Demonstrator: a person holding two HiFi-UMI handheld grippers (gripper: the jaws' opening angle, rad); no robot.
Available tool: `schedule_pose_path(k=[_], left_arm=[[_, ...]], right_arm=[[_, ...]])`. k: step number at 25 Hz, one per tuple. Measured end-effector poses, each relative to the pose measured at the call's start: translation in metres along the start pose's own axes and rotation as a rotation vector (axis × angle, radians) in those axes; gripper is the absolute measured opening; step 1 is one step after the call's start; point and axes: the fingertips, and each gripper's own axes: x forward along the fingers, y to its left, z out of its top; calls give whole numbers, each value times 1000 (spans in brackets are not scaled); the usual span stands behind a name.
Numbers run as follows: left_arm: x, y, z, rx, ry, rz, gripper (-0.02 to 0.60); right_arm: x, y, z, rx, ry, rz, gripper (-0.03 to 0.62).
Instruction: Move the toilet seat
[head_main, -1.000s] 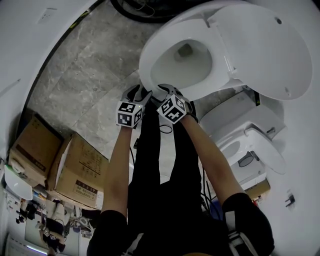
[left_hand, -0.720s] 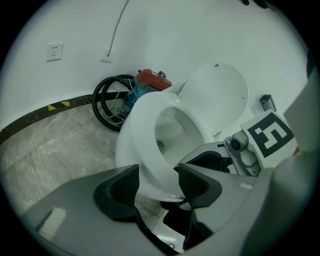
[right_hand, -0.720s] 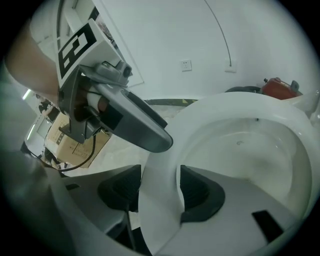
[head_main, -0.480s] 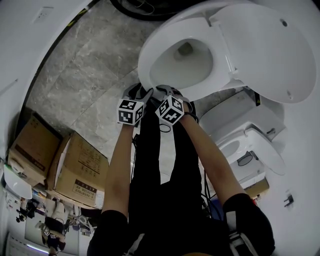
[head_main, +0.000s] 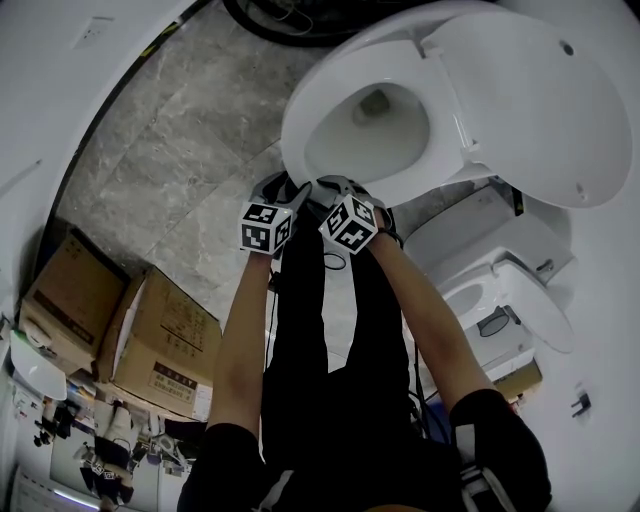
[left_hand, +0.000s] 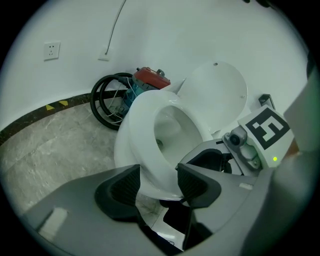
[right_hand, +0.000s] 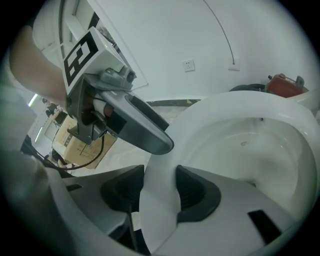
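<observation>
The white toilet seat (head_main: 298, 125) lies on the bowl, and the lid (head_main: 530, 90) stands raised behind it. Both grippers are side by side at the seat's front rim. My left gripper (head_main: 290, 192) has the rim (left_hand: 135, 135) between its jaws; they are closing, and I see no firm press from its pads (left_hand: 122, 187). My right gripper (head_main: 336, 186) is also closing. Its pads (right_hand: 192, 190) sit against both sides of the white rim (right_hand: 160, 200), which fills the gap. The left gripper's finger (right_hand: 145, 130) shows just beside it.
Cardboard boxes (head_main: 120, 320) stand on the grey stone floor at the left. A second white toilet (head_main: 500, 290) is close on the right. A coiled black hose (left_hand: 107, 102) and a red device (left_hand: 150, 77) lie against the wall behind the bowl.
Both grippers stay at the seat's front rim. They and the toilet have shifted only slightly in the head view.
</observation>
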Motion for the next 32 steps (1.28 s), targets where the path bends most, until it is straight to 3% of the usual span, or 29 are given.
schedule_pose_path(k=[7,21,32], left_arm=[[-10,-8,6,42,17,-7,219],[-46,-40,30,44,-9,-67,219],[-73,-78,61,44,-20,-55,209]], right_arm=[[-15,7,8,25,-19,25,206],[-64,24,30,57,-14,77,201],[-117,30,43,73,-15,103,198]])
